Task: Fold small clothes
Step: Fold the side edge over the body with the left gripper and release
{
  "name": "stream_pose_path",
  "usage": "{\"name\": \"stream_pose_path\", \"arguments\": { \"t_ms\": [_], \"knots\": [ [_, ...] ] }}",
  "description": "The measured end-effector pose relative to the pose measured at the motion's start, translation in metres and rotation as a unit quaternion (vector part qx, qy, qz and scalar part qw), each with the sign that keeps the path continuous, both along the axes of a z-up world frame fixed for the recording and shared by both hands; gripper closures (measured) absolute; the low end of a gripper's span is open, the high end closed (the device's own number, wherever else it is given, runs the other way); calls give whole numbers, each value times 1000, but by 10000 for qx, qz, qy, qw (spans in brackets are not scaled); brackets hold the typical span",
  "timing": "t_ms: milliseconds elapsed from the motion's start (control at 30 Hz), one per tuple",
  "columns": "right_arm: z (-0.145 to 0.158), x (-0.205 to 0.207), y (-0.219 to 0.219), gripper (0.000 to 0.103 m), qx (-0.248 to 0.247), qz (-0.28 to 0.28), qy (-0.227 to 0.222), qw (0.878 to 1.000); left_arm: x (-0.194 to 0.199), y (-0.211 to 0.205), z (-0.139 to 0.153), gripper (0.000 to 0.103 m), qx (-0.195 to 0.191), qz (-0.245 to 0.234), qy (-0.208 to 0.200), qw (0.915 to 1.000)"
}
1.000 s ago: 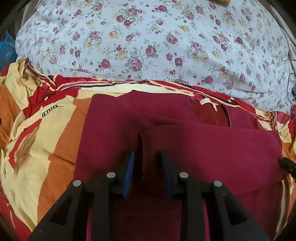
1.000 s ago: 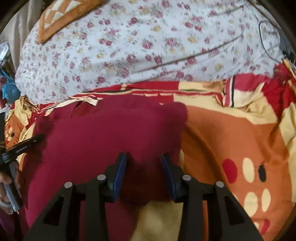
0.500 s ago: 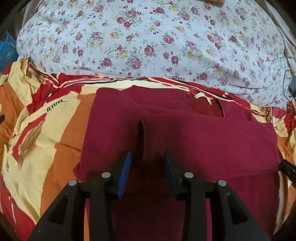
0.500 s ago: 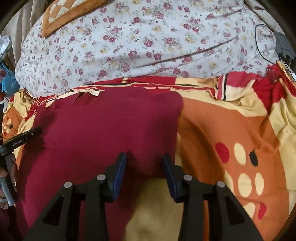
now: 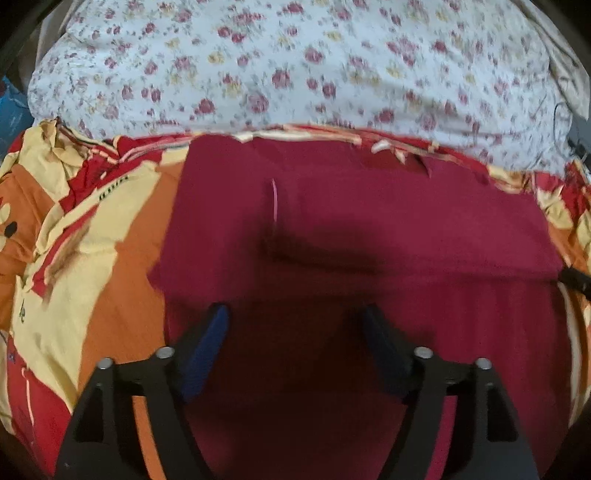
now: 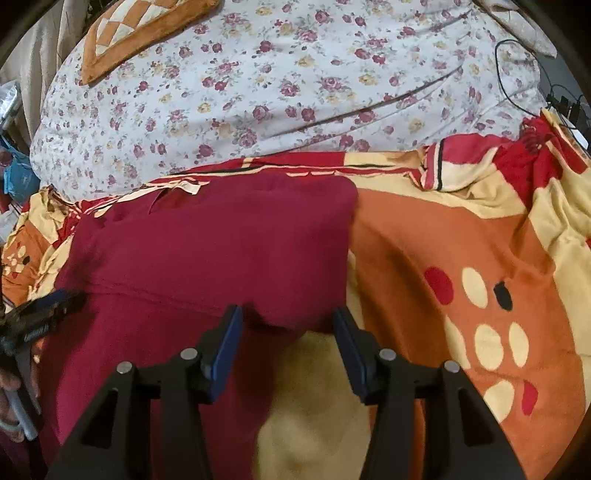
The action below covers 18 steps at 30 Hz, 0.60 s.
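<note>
A bed carries everything here, covered at its far side by a white flowered quilt (image 6: 295, 85) and nearer the cameras by a blanket (image 6: 461, 258) in orange, cream and red with spots on it. A brown and cream checked cushion (image 6: 144, 26) lies on the quilt toward the far left corner of the bed, and a thin black cable (image 6: 517, 70) trails over the quilt near the far right edge. The dark red shirt (image 5: 369, 229) lies flat on the blanket, folded over on itself so that an upper layer ends in a straight edge running across it; its neck opening with a pale label (image 5: 384, 146) points to the far side, just short of the quilt. In the right view the shirt's right edge runs down the middle of the blanket, with bare blanket beyond it. The left claw (image 5: 295, 343) hovers over the near part of the shirt with its blue pads spread wide and nothing between them. The right claw (image 6: 288, 339) is likewise wide open and holds nothing, poised over the shirt's near right corner where cream blanket shows beneath.
</note>
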State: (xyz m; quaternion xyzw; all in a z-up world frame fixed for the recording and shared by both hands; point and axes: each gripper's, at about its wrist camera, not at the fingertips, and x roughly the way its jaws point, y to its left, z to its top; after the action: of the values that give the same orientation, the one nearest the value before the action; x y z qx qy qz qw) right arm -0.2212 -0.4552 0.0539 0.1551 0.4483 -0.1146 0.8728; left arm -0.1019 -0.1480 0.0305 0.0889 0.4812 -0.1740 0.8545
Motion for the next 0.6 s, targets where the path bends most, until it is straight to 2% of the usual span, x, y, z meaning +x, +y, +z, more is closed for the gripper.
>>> {"name": "stream_pose_path", "arguments": {
  "t_ms": [133,300,600],
  "knots": [
    [-10,7,-3,49,-206,-101,108,9997,-4,1,-1,33,-66,0,-161,9998],
    [-21,5,-10,49,35,-125,243,9996,-10,0,-3,33,-51,-91,-336,9994],
    [-2,-23,4,49,106,89,216,9997,-28,3,3,33,92,-137,-450,9989]
  ]
}}
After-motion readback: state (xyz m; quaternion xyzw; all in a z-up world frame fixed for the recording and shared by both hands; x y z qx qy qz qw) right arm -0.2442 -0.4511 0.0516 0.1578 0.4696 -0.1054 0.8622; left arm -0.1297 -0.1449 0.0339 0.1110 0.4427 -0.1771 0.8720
